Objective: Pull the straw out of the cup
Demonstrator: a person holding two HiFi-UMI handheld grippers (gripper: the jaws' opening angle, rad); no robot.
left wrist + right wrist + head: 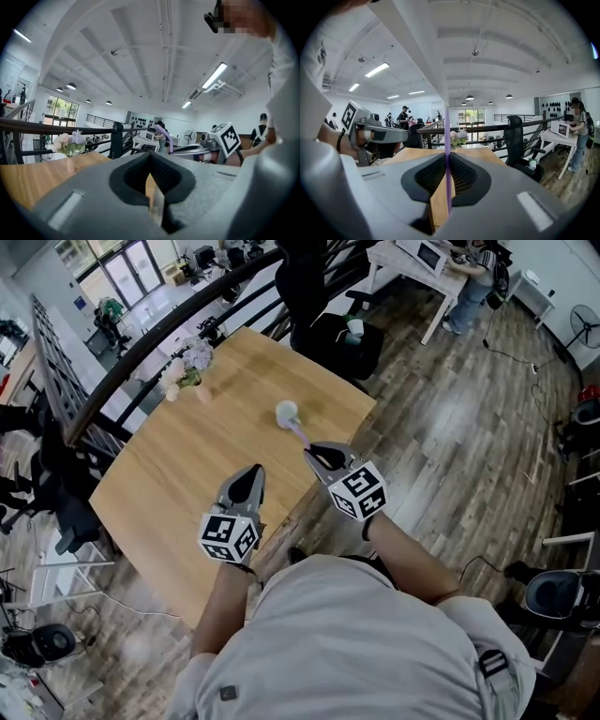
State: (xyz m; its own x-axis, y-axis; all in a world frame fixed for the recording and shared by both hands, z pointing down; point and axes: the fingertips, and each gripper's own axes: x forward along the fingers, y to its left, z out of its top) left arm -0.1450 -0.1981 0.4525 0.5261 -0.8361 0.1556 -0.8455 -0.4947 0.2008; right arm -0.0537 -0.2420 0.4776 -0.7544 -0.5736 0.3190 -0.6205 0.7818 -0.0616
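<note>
A white cup [286, 412] stands on the wooden table [187, 474], just beyond my right gripper [309, 452]. That gripper [446, 159] is shut on a thin purple straw [447, 140], which rises upright from between its jaws. In the left gripper view the straw [168, 137] stands free in the air above the right gripper [187, 150]. From the head view the straw [298, 432] reaches toward the cup, so I cannot tell there if they touch. My left gripper [253, 472] hovers over the table's near edge to the left, jaws together on nothing [151, 157].
A small vase of pale flowers [187, 367] sits at the table's far corner. A dark railing [169, 329] runs behind the table and a black office chair [337, 338] stands past its far right corner. Wood floor lies to the right.
</note>
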